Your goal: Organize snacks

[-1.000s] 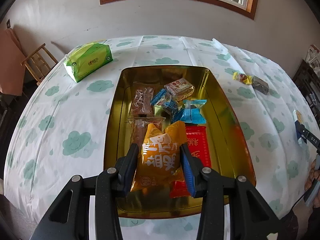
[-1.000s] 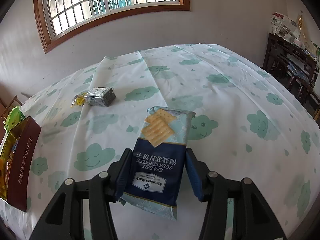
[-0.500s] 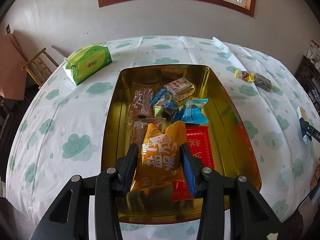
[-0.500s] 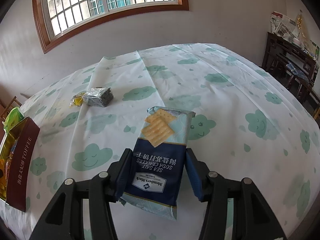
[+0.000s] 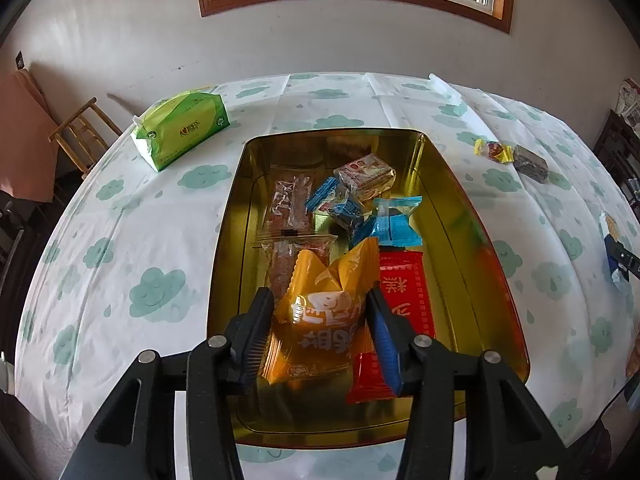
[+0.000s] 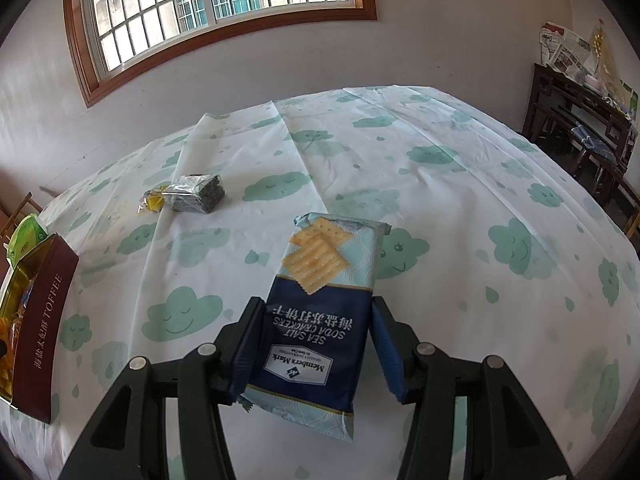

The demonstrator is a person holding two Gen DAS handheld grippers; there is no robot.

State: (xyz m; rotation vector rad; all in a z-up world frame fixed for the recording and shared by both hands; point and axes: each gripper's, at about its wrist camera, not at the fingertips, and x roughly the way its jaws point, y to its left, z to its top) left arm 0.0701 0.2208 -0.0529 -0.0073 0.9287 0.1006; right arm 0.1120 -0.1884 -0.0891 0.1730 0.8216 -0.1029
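Left gripper (image 5: pixel 320 332): over the near end of the tin; fingers have just been opening, orange crinkled foil snack pouch (image 5: pixel 324 316) between them, its sides bulging out toward the pads, a sliver of gap on the left; likely a release in progress.
Orange pouch, place: inside the open gold rectangular metal tin (image 5: pixel 460 200), near end, lying partly over the red flat wrapper (image 5: pixel 404 300) and a clear-wrapped bar (image 5: pixel 288 252); long axis along the fingers, pointing to the far end of the tin.
Tin, other contents: blue wrappers and small packed sweets toward the far end.
Right gripper (image 6: pixel 316 344): fingers clamped on the sides of the navy and pale-blue soda cracker packet (image 6: pixel 320 308), lower half.
Cracker packet, place: held above the cloud-print tabletop (image 6: pixel 460 200); long axis straight ahead between the fingers, away from the near edge.
Deciding relation: tin (image 6: pixel 36 316) lies to the left of the right gripper, toward the left edge of the tabletop; packet must travel that way, judged next once the left gripper clears.
Still loose: silver foil pack (image 6: pixel 196 194) with small yellow sweet (image 6: pixel 152 202), toward the far edge.
Change from earlier: left fingers wider; pouch sagged lower and fuller; right gripper and packet unchanged.
Unrelated: green tissue pack (image 5: pixel 182 134), far-left corner.
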